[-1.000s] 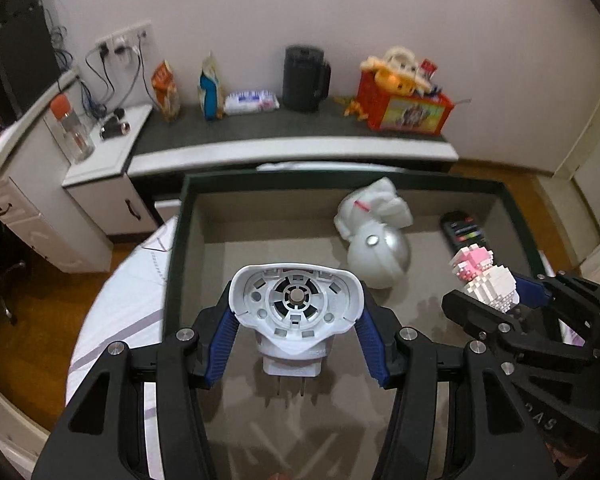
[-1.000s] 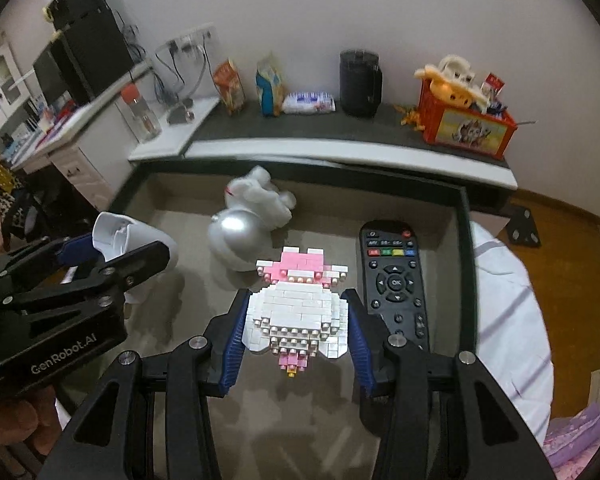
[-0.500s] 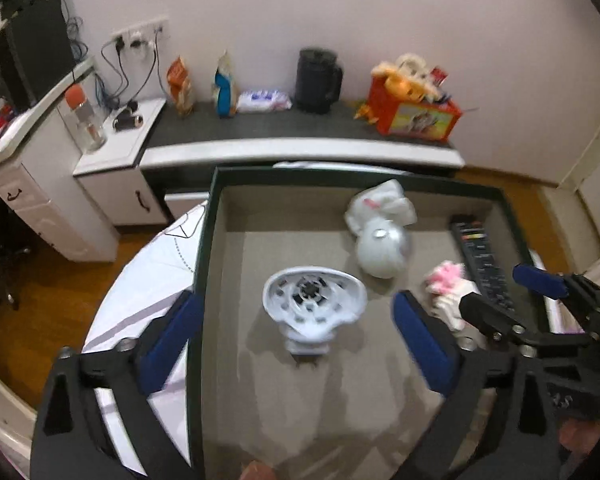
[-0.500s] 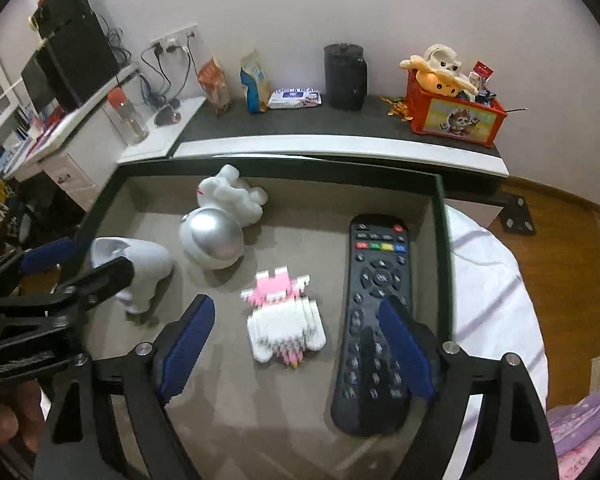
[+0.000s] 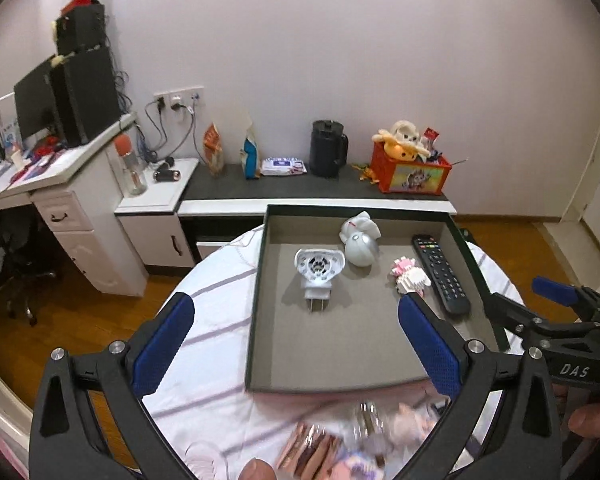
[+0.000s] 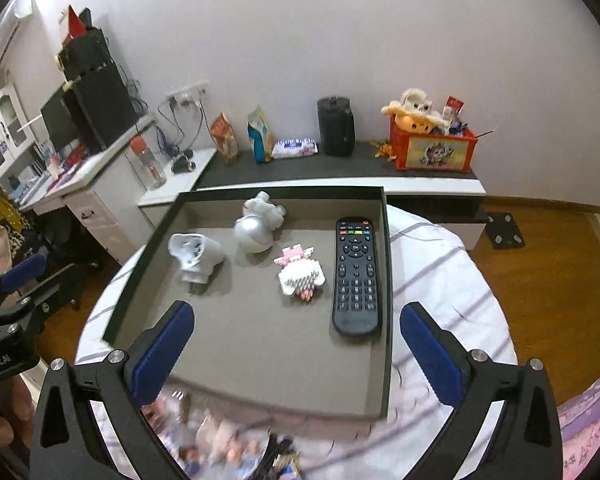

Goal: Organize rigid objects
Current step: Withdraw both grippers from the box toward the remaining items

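I've pulled both grippers back and up from the tray [image 5: 256, 320] – a second ago each was clamped on a piece low inside it, and now the whole tray sits in view on the round worktop [image 5: 216, 320]. My left gripper [image 5: 296, 344] is released, its blue pads spread wide with nothing between them; my right gripper [image 6: 296, 344] is released the same way.

Four pieces lie on the tray floor, in a rough row. The remote [image 6: 356, 276] lies along the right wall. The silver-headed figure [image 6: 258, 226] is on its side near the far wall. The white plug-in fan [image 5: 319, 270], which my left gripper just let go, stands near the left half, apart from the walls. The pink-and-white brick figure [image 6: 300, 274], dropped by my right gripper, lies just beside the remote.

So both placements look done. Blurred small items lie on the worktop in front of the tray [image 5: 340, 448] – I judge those are next, though I can't tell what they are.
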`<state>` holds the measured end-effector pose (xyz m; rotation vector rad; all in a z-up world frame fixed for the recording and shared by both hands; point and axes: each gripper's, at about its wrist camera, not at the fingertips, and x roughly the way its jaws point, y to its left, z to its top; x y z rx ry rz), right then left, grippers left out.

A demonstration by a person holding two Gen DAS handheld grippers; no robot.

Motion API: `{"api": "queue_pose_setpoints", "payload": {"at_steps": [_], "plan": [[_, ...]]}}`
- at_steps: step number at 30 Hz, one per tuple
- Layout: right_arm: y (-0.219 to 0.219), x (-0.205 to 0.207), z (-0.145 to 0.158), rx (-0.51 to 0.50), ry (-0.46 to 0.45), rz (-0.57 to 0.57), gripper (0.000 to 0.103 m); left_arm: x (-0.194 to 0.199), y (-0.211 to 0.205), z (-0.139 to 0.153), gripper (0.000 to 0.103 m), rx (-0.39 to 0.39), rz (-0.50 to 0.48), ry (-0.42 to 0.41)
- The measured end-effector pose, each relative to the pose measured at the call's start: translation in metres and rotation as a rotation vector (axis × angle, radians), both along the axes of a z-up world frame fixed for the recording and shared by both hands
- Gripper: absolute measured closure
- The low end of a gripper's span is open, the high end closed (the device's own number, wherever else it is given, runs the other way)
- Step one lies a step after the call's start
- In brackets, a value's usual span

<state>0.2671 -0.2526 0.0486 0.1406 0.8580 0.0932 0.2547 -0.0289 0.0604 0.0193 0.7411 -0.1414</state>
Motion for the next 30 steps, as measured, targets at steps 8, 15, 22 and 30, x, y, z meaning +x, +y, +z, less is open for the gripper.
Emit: {"api": "queue_pose_setpoints", "payload": {"at_steps": [8, 15, 22, 30], "plan": [[-0.003, -0.069, 0.018, -0.008, -0.055, -0.018, 0.0, -0.066, 0.019, 0.006, 0.0, -0.014, 0.014, -0.026], [-0.006, -0.125, 0.012, 0.001, -0.057, -0.011, 0.0, -0.118, 0.033, 0.004, 0.0, -0.018, 0.041, -0.047], [-0.007, -0.16, 0.003, -0.053, -0.036, -0.005, 0.0, -0.152, 0.042, -0.013, 0.0, -0.014, 0.063, -0.023], [-0.008, -0.171, -0.001, -0.052, -0.029, -0.006, 0.0, -0.166, 0.046, -0.032, 0.0, -0.019, 0.073, 0.024]]}}
